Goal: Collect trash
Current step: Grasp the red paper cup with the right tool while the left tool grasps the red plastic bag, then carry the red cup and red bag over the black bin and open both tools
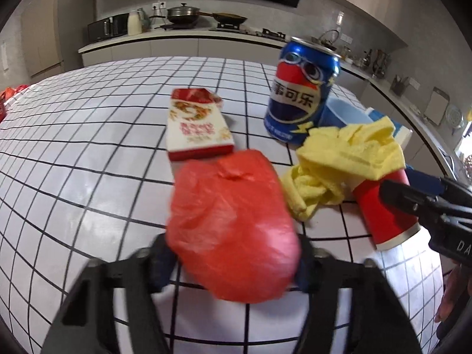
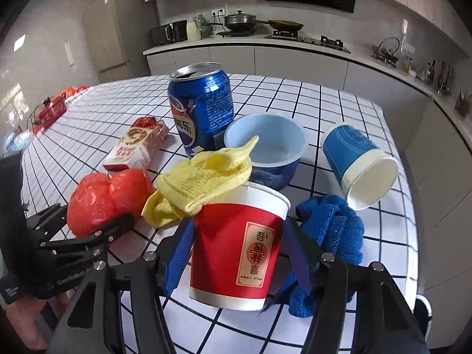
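Pinching the red bag (image 1: 233,233), the left gripper (image 1: 233,262) had its jaws closed on it beside the red cup (image 2: 236,247) — held in the right gripper (image 2: 236,265), whose draped yellow cloth (image 2: 203,183) might snag, tipping it onto the worktop (image 2: 383,250).

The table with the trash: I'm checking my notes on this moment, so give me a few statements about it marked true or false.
1. The red cup stands upright between the fingers of the right gripper. True.
2. The yellow cloth lies flat on the table, clear of every cup. False: it drapes over the red cup's rim.
3. The soda can lies on its side. False: it stands upright, its top already opened.
4. The red plastic bag sits between the fingers of the left gripper. True.
5. The blue cup is tipped over, its mouth facing the camera. True.
6. The blue cloth is stuffed inside the bowl. False: it lies on the table beside the red cup.
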`<action>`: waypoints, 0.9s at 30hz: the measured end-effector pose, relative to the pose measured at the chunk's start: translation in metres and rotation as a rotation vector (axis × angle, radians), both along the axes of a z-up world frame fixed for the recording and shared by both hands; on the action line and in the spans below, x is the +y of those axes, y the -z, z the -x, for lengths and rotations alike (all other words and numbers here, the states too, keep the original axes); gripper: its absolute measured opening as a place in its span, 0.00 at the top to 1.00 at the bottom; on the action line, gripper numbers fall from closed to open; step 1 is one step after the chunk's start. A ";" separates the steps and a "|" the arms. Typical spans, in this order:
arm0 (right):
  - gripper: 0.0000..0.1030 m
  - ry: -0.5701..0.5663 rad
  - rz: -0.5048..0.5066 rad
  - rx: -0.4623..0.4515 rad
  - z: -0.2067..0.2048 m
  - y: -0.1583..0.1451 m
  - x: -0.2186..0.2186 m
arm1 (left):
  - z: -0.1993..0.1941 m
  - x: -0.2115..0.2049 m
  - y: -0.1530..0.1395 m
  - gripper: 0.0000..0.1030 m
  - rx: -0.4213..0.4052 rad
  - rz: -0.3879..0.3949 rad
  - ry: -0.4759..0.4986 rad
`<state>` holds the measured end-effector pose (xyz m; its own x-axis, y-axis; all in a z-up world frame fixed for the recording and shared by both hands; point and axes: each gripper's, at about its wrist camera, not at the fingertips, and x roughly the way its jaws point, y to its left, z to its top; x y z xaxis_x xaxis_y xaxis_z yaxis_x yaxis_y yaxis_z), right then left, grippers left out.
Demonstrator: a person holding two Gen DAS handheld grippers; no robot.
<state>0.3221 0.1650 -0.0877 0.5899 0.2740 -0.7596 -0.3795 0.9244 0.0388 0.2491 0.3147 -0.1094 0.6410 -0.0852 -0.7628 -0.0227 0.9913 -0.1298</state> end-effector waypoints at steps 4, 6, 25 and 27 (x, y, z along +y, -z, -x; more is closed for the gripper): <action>0.30 -0.005 0.057 0.039 -0.003 0.015 0.007 | 0.009 0.000 -0.005 0.58 -0.022 0.008 0.005; 0.37 -0.001 0.014 0.032 0.001 0.016 0.003 | 0.015 0.001 -0.006 0.58 -0.028 0.001 0.002; 0.43 -0.033 -0.099 -0.041 0.070 -0.032 -0.034 | 0.073 -0.010 -0.031 0.59 -0.077 0.002 -0.017; 0.44 -0.037 -0.115 -0.050 0.079 -0.035 -0.042 | 0.079 -0.016 -0.032 0.59 -0.080 0.001 -0.012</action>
